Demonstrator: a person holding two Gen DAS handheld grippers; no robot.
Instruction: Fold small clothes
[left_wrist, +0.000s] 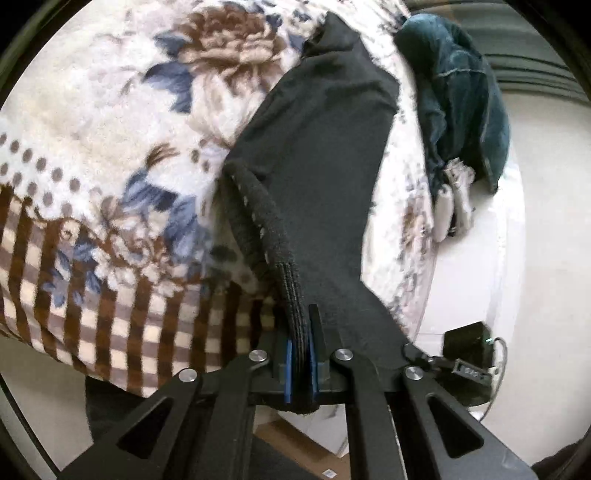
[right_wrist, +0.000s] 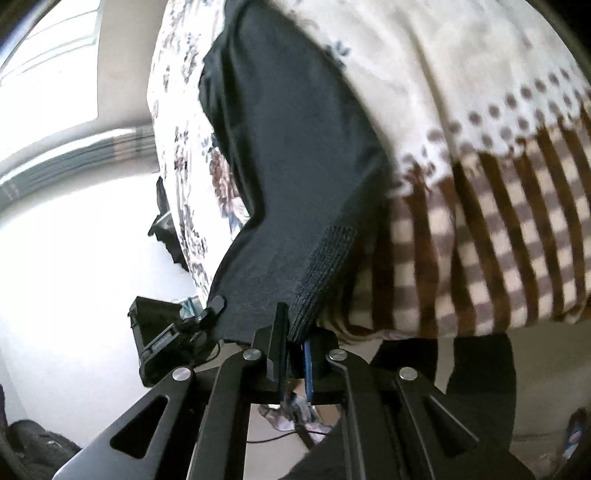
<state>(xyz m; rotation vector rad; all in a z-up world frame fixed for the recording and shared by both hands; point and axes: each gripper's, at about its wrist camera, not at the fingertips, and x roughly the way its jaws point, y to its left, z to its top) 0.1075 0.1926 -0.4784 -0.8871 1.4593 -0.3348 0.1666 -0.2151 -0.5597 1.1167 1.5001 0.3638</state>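
A small black garment (left_wrist: 317, 155) lies stretched across a floral blanket (left_wrist: 92, 122) on a bed. My left gripper (left_wrist: 301, 328) is shut on its ribbed waistband (left_wrist: 258, 221) at the near edge. In the right wrist view the same black garment (right_wrist: 295, 177) runs away from me over the blanket (right_wrist: 461, 110). My right gripper (right_wrist: 295, 332) is shut on its ribbed band (right_wrist: 325, 266) at the near corner. Both grippers hold the garment at the bed's edge, slightly raised off the blanket.
A dark teal cloth (left_wrist: 461, 92) lies bunched at the far right of the bed, with a small white item (left_wrist: 454, 199) below it. A black device (left_wrist: 469, 343) sits on the pale floor beside the bed; it also shows in the right wrist view (right_wrist: 162, 332).
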